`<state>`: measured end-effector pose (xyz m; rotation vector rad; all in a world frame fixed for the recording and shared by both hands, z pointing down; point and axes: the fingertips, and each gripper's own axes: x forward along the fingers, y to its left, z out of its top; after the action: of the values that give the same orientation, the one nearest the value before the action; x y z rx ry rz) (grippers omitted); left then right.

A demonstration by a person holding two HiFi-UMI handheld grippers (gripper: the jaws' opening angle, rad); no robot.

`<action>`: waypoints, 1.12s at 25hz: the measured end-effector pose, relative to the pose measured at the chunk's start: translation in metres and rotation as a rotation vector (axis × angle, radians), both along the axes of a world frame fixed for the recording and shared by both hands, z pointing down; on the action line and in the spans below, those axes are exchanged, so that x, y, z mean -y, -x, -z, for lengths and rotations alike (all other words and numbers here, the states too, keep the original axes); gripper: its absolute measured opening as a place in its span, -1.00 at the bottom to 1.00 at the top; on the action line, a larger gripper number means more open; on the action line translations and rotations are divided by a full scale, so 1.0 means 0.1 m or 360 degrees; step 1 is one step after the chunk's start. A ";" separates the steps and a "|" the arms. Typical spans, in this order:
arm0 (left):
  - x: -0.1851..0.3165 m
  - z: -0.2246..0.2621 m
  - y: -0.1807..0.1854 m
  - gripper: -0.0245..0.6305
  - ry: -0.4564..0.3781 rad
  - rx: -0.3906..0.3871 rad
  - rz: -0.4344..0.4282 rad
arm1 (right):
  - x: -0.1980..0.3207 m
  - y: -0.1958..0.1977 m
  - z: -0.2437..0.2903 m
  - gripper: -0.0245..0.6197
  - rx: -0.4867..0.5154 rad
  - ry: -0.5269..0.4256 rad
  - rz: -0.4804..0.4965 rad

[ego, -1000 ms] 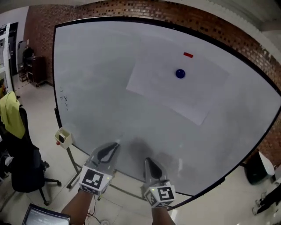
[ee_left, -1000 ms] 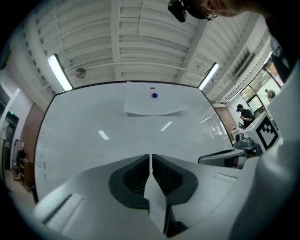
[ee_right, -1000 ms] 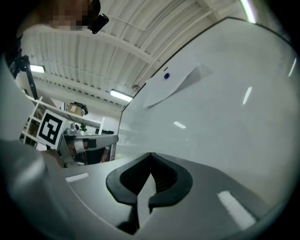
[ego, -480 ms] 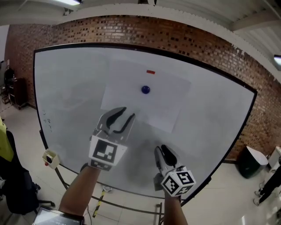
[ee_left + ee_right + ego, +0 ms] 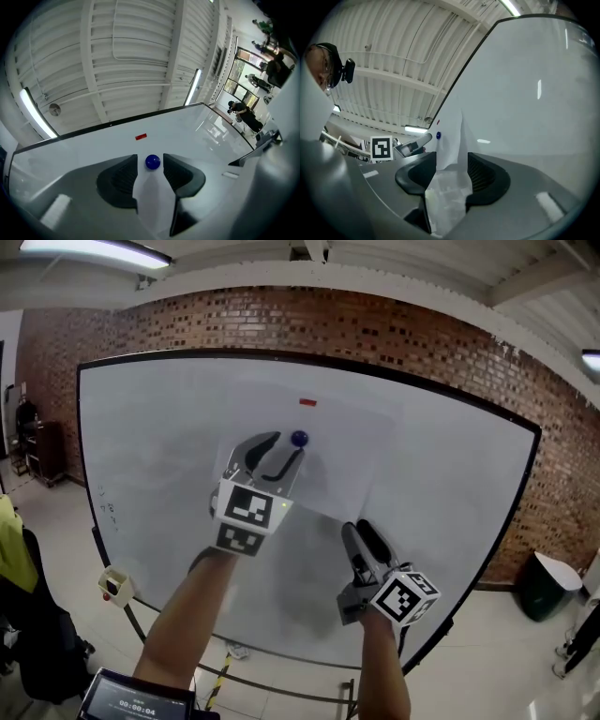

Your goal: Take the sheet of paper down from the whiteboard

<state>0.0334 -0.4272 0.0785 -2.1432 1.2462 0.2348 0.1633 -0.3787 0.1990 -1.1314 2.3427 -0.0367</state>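
Paper [image 5: 347, 460], one plain white rectangular sheet of it, hung flat on the large white whiteboard [image 5: 141, 446] that stood before a red brick wall [image 5: 422, 324]. The sheet was almost the same shade as the board, so only its faint edges and a slight shadow set it apart. It sat a little askew, with its lower right corner dipping lowest. A single round, glossy blue magnet [image 5: 299, 439] pinned it near its upper left part. A small red rectangular magnet [image 5: 307, 402] sat on the board just above the blue one; I could not tell whether it lay on the sheet's top edge or clear of it.

My left gripper [image 5: 284, 446] was raised in front of the sheet, pointing up at the blue magnet. Its jaws were opening. In the left gripper view the magnet showed in the gap just beyond their tips, and neither pad pressed on it.

My right gripper [image 5: 361, 532] was lower and to the right, near the sheet's lower right corner. Its jaws were opening too. In the right gripper view the sheet's white edge rose in the gap between them, seen nearly edge-on against the board, and the pads stood off it on both sides. I could not tell whether the tips touched the board.
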 end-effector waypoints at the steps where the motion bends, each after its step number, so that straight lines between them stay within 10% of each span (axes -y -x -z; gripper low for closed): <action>1: 0.02 0.02 -0.01 -0.40 0.0003 0.0003 0.0006 | 0.02 0.01 0.06 -0.26 -0.0017 -0.0008 -0.0007; 28: 0.28 0.05 -0.17 -0.55 0.0063 -0.0025 0.0070 | 0.37 0.18 0.31 -0.60 -0.0081 0.0067 0.0062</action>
<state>0.0507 -0.4552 0.0737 -2.1482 1.3157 0.2102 0.1454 -0.4154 0.1677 -1.1192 2.4194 -0.0722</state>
